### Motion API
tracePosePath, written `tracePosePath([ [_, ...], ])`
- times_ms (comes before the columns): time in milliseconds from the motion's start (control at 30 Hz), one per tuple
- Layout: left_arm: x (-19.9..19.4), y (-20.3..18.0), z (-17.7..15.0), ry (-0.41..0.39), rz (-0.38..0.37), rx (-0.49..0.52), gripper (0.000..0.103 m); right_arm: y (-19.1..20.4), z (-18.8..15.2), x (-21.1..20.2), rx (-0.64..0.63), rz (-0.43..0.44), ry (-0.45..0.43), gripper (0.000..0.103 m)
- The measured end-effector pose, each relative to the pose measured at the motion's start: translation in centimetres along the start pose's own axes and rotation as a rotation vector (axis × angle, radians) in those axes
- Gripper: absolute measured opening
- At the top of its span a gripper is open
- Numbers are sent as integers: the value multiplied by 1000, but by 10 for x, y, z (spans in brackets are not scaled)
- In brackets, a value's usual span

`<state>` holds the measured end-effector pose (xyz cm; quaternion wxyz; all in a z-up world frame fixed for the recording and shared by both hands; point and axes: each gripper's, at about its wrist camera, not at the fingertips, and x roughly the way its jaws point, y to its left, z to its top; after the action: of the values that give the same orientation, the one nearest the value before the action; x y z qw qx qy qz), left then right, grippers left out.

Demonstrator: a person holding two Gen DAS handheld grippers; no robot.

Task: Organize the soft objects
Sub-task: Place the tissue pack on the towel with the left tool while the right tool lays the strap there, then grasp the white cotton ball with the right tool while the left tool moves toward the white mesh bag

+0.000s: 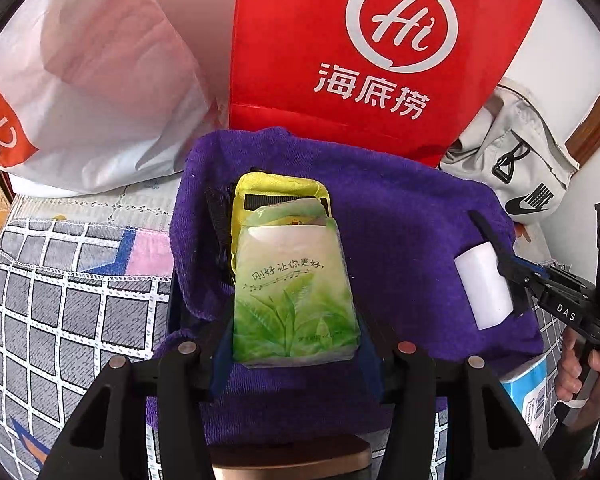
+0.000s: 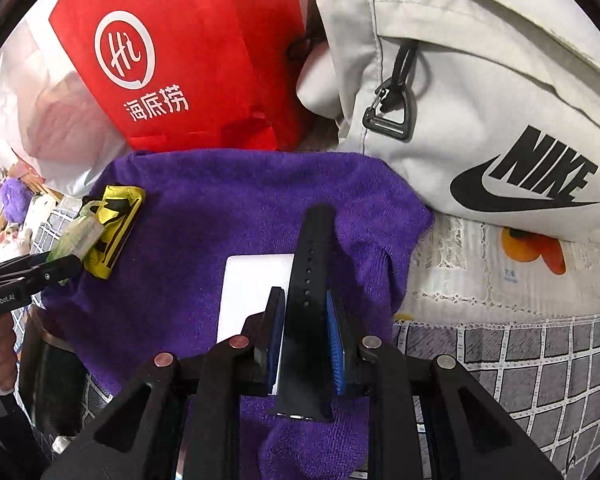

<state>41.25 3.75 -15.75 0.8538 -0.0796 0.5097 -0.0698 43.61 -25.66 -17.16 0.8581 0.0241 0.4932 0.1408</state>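
Both grippers loaded over the purple towel [image 1: 400, 216]

Left gripper [image 1: 296, 354] clamps a green tissue pack [image 1: 294, 292] plus yellow pouch [image 1: 278, 190]; right gripper [image 2: 306, 344] pinches a black watch strap [image 2: 310, 264].

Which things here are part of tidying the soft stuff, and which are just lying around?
In use:
- left gripper, closed on the green tissue pack
- right gripper, closed on the black strap
- white pad
- yellow pouch
- purple towel beneath them

Lying about:
- red paper bag
- grey Nike bag
- white plastic bag
- checked cover
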Motion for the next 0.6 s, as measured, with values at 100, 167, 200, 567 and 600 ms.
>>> tracePosePath([
  [100,3,2,1,16,-17,-14,53,1,0,-2,-13,1,0,34],
  [167,1,5,0,26,-25,-17,63,3,0,-7,-25,-3,-10,43],
  [200,1,4,0,27,-27,-15,65,4,-1,-10,-29,-5,-16,46],
  [567,-43,12,-21,-17,-6,-10,72,29,-19,-60,-47,-12,-74,51],
  [600,-49,14,-25,-23,-4,-16,72,33,-23,-65,-50,-7,-77,51],
])
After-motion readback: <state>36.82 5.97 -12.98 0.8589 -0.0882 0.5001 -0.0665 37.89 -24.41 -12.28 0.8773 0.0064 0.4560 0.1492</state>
